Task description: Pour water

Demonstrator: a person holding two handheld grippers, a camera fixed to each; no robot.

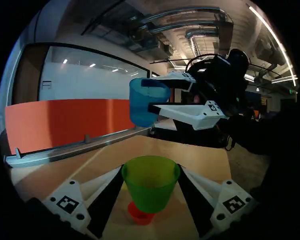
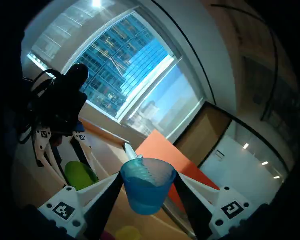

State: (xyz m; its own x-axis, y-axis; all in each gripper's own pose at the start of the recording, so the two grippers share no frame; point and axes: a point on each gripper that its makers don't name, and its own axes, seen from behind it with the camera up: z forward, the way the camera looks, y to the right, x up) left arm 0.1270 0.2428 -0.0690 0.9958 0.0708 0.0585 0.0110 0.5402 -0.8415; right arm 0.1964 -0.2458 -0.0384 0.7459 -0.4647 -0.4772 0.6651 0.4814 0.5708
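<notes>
Left gripper (image 1: 150,176) has its 2 fingers clamped on a green cup (image 1: 151,182), upright, low over the wooden table (image 1: 198,156), with a small red cup (image 1: 141,215) just under it. Right gripper (image 2: 148,180) is squeezed tight on a blue cup (image 2: 147,188), held up in the air higher than the green cup and well apart from it. Can't tell if either cup has water in it.

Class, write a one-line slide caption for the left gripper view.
Left hand-held gripper holds a green cup; right hand-held gripper holds a blue cup higher.
</notes>
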